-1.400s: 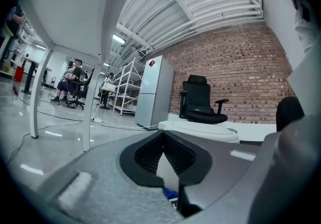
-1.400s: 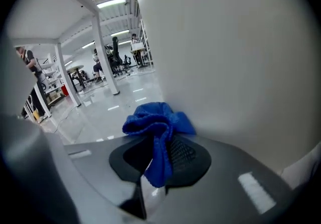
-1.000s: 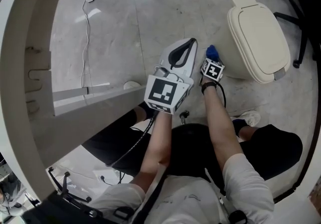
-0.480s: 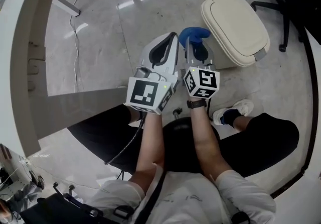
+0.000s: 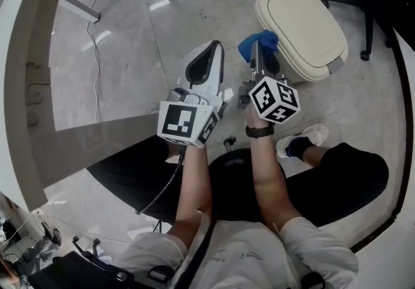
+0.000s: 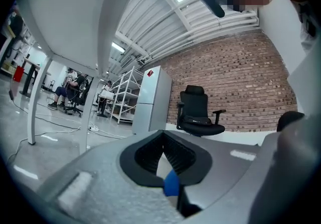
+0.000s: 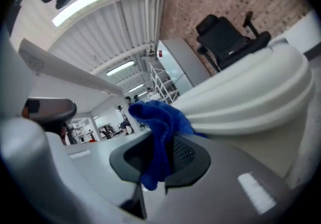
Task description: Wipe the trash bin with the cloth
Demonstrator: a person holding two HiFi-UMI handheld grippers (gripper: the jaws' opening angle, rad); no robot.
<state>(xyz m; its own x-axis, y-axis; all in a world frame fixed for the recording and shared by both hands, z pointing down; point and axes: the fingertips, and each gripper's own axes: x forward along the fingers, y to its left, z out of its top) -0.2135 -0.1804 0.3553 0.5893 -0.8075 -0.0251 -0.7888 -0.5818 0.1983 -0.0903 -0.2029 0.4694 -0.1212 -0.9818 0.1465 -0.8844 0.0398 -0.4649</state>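
Presently, right gripper (image 5: 258, 57) jaws clamp the blue cloth (image 5: 259, 41), held just beside the trash bin (image 5: 305, 22), presumably to start wiping (lid down); left gripper (image 5: 213, 51), jaws together and empty, waits alongside.

Person's wearing a white short-sleeve tee (image 5: 241, 259), blk trousers (image 5: 327, 185), a white shoe (image 5: 314, 134) w/ dark sock (image 5: 295, 147), and a blk wristband (image 5: 258, 131) on the right wrist. Left gripper (image 5: 211, 54) is showing a pale grey shell w/ blk ribbed pads (image 6: 181, 154); its marker cube (image 5: 185, 123) is carrying a blk-and-white square pattern. Right gripper (image 5: 259, 59) is looking the same grey, blk-padded, w/ a second marker cube (image 5: 274, 100), patterned on several faces. A thin blk cable (image 5: 166, 183) is trailing from the left gripper's base.
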